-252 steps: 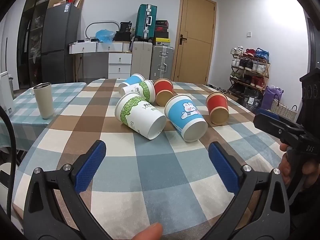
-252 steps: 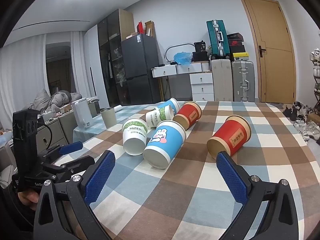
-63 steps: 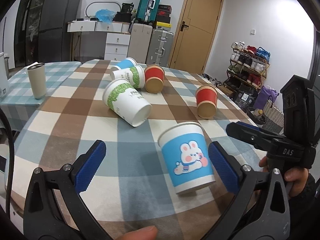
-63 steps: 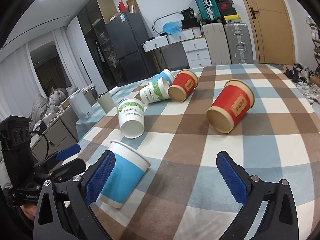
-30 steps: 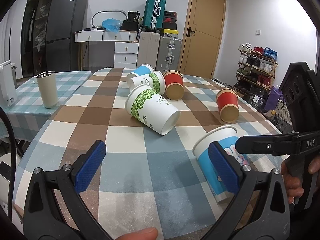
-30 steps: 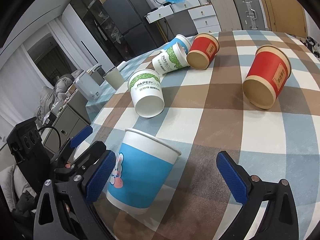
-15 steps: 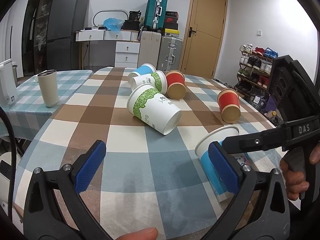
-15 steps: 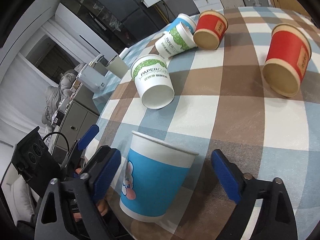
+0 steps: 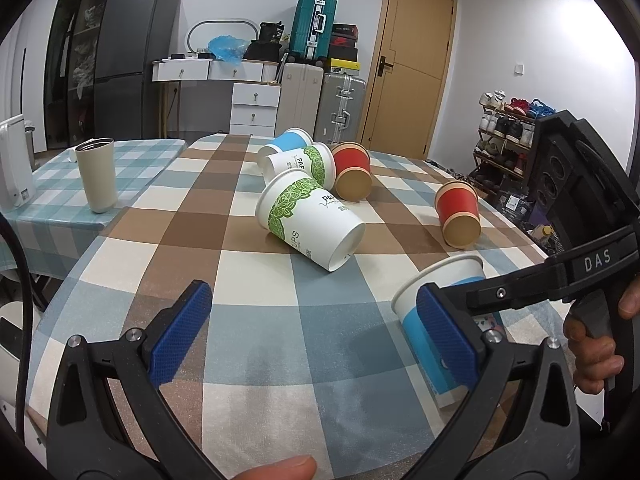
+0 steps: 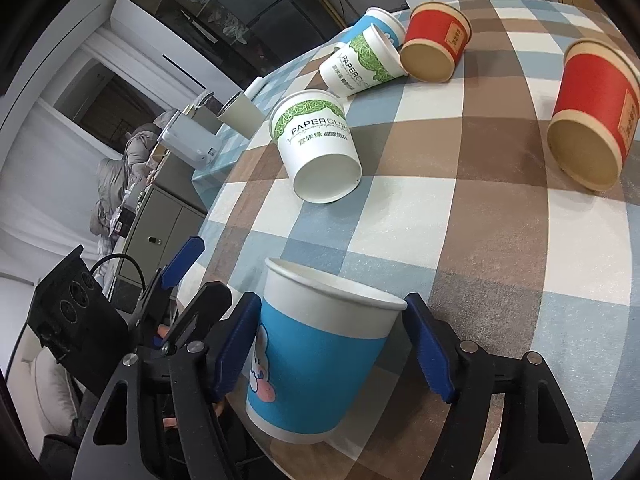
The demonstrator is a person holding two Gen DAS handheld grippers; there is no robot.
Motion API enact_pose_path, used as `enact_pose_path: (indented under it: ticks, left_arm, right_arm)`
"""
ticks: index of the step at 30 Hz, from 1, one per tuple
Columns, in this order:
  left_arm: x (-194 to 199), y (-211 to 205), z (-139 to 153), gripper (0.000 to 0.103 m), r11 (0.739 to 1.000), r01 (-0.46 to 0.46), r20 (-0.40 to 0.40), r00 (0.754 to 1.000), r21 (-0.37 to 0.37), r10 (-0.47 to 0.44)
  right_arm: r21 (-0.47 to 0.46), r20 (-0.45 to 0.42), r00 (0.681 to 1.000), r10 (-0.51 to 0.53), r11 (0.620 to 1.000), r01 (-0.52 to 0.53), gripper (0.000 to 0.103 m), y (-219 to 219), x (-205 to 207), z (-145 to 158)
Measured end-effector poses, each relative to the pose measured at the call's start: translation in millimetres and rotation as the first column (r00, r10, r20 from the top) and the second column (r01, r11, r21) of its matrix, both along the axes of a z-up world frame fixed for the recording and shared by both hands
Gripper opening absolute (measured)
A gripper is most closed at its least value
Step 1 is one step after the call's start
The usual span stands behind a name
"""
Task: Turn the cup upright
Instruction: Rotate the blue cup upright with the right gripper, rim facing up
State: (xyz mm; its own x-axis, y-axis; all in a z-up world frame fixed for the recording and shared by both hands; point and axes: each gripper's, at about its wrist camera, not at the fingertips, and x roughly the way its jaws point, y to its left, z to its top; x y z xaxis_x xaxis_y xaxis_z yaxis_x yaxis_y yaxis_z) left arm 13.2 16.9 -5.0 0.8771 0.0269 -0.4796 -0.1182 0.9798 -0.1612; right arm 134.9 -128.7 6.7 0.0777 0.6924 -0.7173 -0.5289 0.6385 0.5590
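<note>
Blue cup (image 10: 320, 352) stands mouth up, low in the frame near the table (image 10: 500, 208) edge, between the right fingers (image 10: 236, 344), which press both its sides; left gripper (image 9: 312, 336) is wide open, holding nothing

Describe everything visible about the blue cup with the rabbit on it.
The blue rabbit cup looks like paper: a white rolled rim and top band, a blue wall with a cartoon rabbit, a white base. It stands mouth up, near the checked tablecloth's front edge, empty as far as its inside shows. The right claw brackets it, blue pads at both sides just below the rim; firm contact is unclear. The open left claw is apart from it.
</note>
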Motion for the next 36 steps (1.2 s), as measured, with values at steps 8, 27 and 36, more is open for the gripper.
enact_pose_path:
  ticks: [8, 27, 36]
  left_arm:
    - [1.2, 2.4, -1.3, 0.102, 1.0, -0.013, -0.004, 1.0, -0.01, 0.013]
    - [0.6, 6.5, -2.5, 0.102, 0.999, -0.03, -0.007, 1.0, -0.021, 0.03]
    - [0.5, 6.6, -2.5, 0.102, 0.999, -0.03, -0.007, 1.0, -0.021, 0.03]
  right_arm:
    - [-0.019, 0.291, 0.954, -0.073, 0.996, 0.082, 0.074, -11.9, -15.0, 28.4]
    - [-0.074, 0.589, 0.797, -0.133, 0.973, 0.217, 0.074, 14.7, -19.9, 30.5]
    - [-0.096, 0.605, 0.79, -0.095, 0.977, 0.191, 0.073, 15.5, -29.3, 25.7]
